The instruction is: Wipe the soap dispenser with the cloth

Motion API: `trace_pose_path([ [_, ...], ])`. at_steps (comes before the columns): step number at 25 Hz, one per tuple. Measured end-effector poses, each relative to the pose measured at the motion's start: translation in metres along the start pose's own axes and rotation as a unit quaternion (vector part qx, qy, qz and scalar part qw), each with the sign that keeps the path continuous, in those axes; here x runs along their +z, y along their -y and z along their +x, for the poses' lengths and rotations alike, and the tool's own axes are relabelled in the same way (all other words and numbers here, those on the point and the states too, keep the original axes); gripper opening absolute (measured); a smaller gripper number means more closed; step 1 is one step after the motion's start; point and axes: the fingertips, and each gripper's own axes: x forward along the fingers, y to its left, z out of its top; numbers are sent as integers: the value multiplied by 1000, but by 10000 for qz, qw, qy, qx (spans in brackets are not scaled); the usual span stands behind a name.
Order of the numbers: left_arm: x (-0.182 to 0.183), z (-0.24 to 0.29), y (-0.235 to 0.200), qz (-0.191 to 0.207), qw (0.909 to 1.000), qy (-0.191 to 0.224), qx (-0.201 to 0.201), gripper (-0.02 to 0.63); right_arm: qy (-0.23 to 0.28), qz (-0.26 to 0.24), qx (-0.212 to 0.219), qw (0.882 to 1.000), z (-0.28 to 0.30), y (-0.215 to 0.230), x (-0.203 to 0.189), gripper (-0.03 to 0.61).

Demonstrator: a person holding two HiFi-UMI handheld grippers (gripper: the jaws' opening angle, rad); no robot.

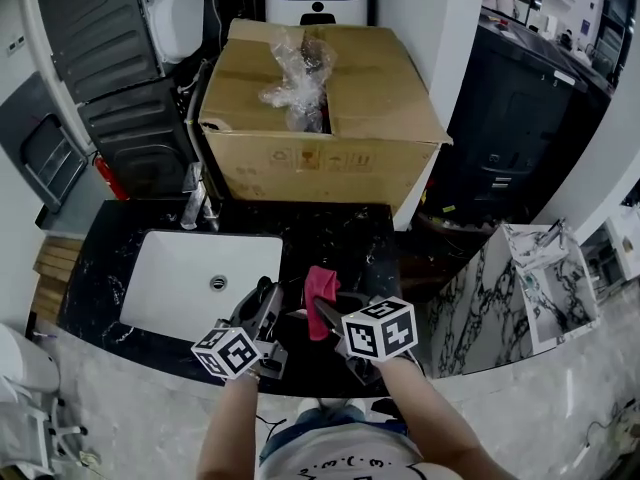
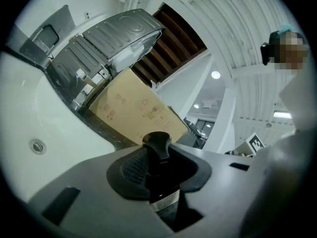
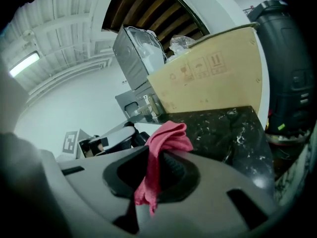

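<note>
Red cloth [image 1: 320, 296] near counter [image 1: 362, 236] front edge.

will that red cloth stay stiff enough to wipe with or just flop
Probably floppy: the cloth bunches up past the right gripper and a tail hangs loose. Likely light, since a small pinch holds it. It may fold over while wiping.

Dark pump soap dispenser [image 2: 157, 145] gripped; red cloth [image 3: 168, 138] bunched, pinched, just beside.
</note>
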Motion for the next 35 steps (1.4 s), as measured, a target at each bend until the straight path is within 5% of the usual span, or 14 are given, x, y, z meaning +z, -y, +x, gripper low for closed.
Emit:
trace_pose_path([
  [10,-2,3,4,237,9996,-115,85,112,-443,278,-518,9973,-12,33,-30,51],
  [20,-3,0,0,258,9991,-207,255,117,779,414,48,9961,-22,33,48,51],
  [27,-5,1,1,432,9978,-384,327,121,359,-147,393,9985,25,13,51,51],
  [30,-4,2,2,464,9975,-411,330,121,-32,-481,33,9988,32,26,37,51],
  [35,-5,5,9,714,9958,-500,269,120,-408,-276,-363,9981,22,57,9,51],
])
